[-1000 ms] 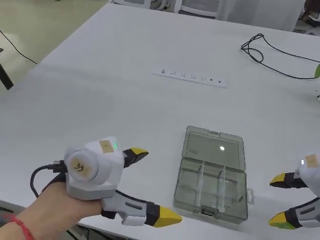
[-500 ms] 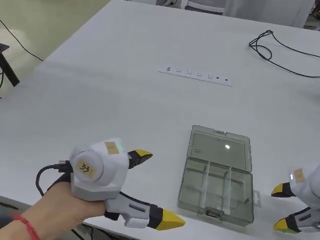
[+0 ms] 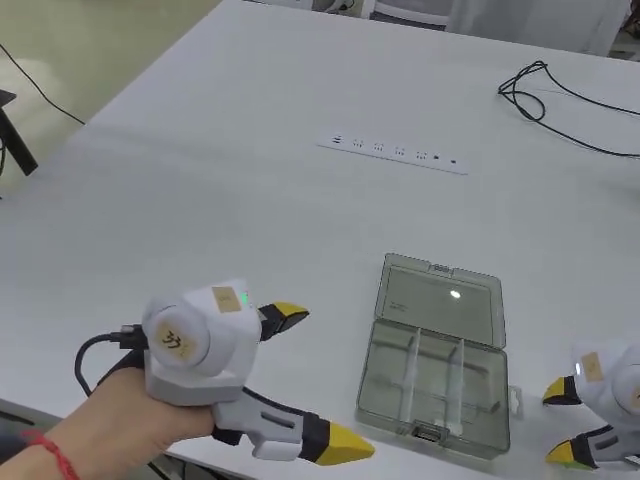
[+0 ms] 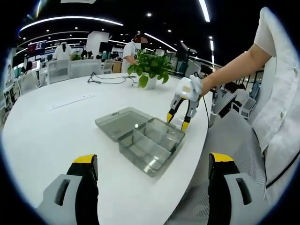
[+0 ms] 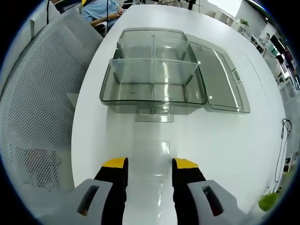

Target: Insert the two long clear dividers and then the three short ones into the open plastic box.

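Left gripper [image 3: 320,382], jaws spread wide and empty, hangs over the near edge of the table [image 3: 200,180]. Right gripper [image 3: 560,423], jaws parted, sits beside the plastic box [image 3: 440,400]. The box lies near that edge, smoke-clear, lid folded flat, with partitions inside. Beyond it is bare tabletop, then the power strip [image 3: 395,153] and the cable [image 3: 540,90].

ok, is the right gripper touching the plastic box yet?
Apart. The right gripper view shows a strip of bare table between the tips of the right gripper and the front latch of the plastic box.
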Tool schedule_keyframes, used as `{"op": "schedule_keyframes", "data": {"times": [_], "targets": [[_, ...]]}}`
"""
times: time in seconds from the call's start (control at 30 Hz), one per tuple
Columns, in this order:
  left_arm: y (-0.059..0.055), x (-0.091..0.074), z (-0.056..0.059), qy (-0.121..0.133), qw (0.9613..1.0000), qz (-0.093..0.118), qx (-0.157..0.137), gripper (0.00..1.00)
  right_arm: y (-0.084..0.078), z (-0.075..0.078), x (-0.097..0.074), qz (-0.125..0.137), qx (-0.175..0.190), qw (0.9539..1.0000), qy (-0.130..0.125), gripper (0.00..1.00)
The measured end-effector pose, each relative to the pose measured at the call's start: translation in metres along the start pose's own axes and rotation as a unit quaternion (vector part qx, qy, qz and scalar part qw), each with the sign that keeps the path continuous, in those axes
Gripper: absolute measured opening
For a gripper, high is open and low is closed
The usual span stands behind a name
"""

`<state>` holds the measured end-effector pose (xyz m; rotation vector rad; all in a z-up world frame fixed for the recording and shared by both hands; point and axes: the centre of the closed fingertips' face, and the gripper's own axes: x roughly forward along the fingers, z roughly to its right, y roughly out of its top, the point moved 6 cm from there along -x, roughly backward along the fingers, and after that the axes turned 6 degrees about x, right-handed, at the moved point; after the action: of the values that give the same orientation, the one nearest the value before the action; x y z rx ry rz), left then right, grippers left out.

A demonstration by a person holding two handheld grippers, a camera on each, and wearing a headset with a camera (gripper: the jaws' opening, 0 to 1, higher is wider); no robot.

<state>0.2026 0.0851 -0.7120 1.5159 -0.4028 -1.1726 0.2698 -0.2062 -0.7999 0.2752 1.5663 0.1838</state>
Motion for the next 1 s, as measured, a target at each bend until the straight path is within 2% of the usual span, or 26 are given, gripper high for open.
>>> {"op": "schedule_keyframes", "data": {"times": [0.07,0.37,0.6,0.83,1.0], "targets": [[0.000,0.000,0.001,-0.001,1.0000,-0.001,0.000,1.00,0.000,-0.001,-0.001,0.000,-0.001,1.0000,0.000,0.33],[0.001,-0.001,0.001,-0.001,1.0000,0.001,0.001,1.00,0.000,-0.001,-0.002,-0.002,-0.003,1.0000,-0.009,0.33],[0.004,-0.002,0.000,0.000,1.0000,0.005,0.000,1.00,0.003,-0.005,-0.012,0.012,0.005,0.9997,-0.021,0.33],[0.012,-0.001,0.001,-0.003,0.9999,0.014,-0.005,1.00,0.013,-0.008,-0.041,0.043,0.017,0.9972,-0.058,0.33],[0.028,0.004,0.004,-0.012,0.9994,0.031,-0.013,1.00,0.025,-0.015,-0.066,0.060,0.010,0.9942,-0.088,0.33]]}}
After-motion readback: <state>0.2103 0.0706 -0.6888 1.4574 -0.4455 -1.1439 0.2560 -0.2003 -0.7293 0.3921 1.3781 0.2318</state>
